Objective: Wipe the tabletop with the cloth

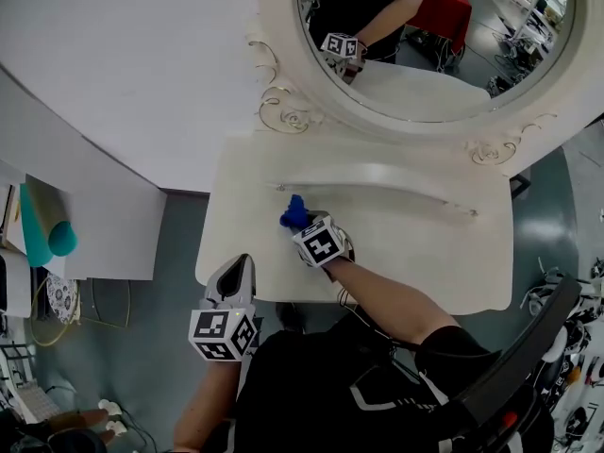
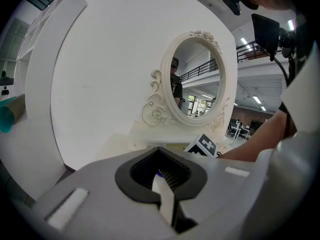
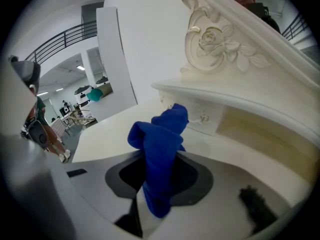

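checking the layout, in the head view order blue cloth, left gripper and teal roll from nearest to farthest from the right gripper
1. blue cloth, clamped in the right gripper itself.
2. left gripper, by the front left edge of the dressing table.
3. teal roll, far left, off the dressing table.

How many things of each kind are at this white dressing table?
Hand-held gripper: 2 (left hand-held gripper, right hand-held gripper)
Crumpled blue cloth: 1
Oval white-framed mirror: 1
White dressing table: 1
Total: 5
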A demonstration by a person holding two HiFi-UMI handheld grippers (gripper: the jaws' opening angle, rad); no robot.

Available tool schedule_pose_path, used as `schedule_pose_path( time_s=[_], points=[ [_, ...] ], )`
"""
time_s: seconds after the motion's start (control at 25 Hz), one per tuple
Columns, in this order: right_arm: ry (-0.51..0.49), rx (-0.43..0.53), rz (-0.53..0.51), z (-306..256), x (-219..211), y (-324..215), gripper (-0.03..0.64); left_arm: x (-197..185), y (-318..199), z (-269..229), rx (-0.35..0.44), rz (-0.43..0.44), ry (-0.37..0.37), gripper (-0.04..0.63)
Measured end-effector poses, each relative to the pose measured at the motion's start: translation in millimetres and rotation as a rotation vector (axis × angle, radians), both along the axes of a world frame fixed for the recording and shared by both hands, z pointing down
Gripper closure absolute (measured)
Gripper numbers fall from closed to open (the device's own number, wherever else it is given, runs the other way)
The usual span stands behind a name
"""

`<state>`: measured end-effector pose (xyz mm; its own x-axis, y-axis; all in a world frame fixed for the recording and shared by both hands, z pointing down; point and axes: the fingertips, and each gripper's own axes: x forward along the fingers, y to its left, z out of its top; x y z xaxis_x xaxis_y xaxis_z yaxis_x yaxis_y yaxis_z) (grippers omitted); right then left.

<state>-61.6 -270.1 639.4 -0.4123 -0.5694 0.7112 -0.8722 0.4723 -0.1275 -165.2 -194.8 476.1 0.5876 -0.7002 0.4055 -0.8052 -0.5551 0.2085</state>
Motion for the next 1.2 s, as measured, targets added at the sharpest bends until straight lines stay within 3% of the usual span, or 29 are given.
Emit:
schedule_pose_path(
  time_s=[1.2],
  points=[
    [-0.036, -0.009, 0.240, 2, 139, 60, 0.494, 105, 20, -11, 0.011, 0.201, -0.011, 0.586]
  ],
)
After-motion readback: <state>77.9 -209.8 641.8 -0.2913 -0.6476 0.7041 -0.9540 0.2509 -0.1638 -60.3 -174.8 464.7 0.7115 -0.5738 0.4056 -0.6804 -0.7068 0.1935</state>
